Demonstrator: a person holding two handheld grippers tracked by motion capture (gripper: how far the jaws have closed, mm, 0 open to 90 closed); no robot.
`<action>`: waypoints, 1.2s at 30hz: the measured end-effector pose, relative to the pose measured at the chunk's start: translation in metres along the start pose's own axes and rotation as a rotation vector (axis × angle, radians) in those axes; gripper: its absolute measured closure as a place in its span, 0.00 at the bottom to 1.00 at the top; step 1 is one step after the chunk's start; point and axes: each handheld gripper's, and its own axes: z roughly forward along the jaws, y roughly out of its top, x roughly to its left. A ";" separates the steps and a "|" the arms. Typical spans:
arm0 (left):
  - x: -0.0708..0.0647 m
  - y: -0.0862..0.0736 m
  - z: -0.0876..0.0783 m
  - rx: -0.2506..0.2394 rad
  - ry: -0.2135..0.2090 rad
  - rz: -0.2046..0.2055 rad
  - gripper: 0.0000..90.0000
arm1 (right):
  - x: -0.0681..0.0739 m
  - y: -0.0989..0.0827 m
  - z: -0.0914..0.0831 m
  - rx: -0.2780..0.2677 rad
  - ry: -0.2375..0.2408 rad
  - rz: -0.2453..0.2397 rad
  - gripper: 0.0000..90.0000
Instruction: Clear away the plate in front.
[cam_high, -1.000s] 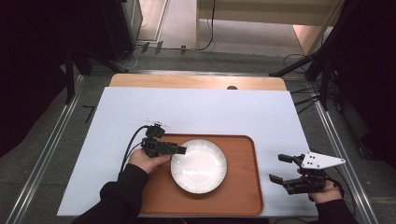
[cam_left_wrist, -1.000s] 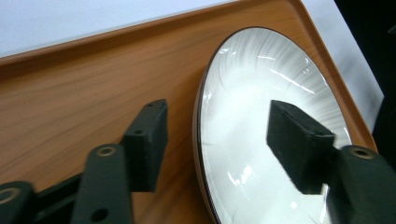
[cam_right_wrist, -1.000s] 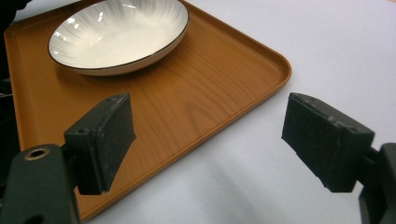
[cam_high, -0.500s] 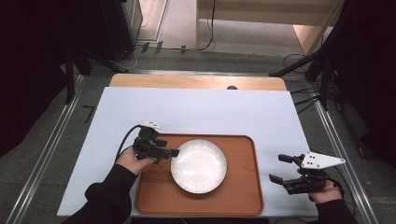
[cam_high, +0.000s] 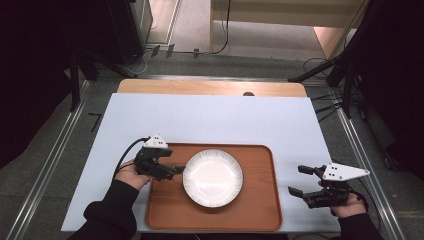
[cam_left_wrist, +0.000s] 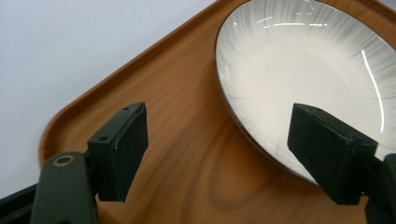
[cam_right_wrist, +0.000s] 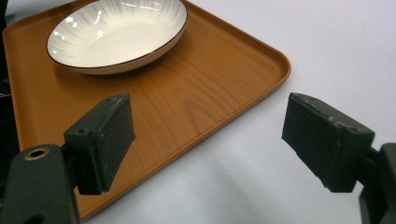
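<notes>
A white plate (cam_high: 212, 177) with a thin dark rim lies in the middle of a brown wooden tray (cam_high: 260, 210) on the white tabletop. My left gripper (cam_high: 177, 171) sits over the tray's left part, open, pointing at the plate's left rim. In the left gripper view (cam_left_wrist: 217, 112) one jaw hangs over the bare tray (cam_left_wrist: 177, 140) and the other over the plate (cam_left_wrist: 299, 60); nothing is gripped. My right gripper (cam_high: 298, 180) rests on the tabletop just right of the tray, open and holding nothing. The right gripper view (cam_right_wrist: 205, 100) looks across the tray's corner (cam_right_wrist: 275, 65) toward the plate (cam_right_wrist: 116, 35).
The white table surface (cam_high: 210, 120) stretches wide behind the tray, with a wooden strip (cam_high: 210, 88) along its far edge. Metal rails (cam_high: 50, 150) run along both sides of the table, and dark stands and cables lie on the floor beyond.
My left gripper has drawn back to the left, away from the plate's rim. The plate, the tray and my right gripper have stayed put.
</notes>
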 end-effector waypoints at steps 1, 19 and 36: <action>0.001 -0.002 -0.002 -0.009 0.004 0.008 0.23 | 0.000 0.000 0.000 0.000 0.000 0.001 0.19; 0.018 -0.024 -0.021 -0.060 0.022 0.000 0.25 | 0.000 0.000 0.000 -0.001 -0.004 0.001 0.18; 0.038 -0.048 -0.046 -0.113 0.046 -0.040 0.25 | -0.001 -0.001 -0.001 -0.004 -0.012 0.002 0.18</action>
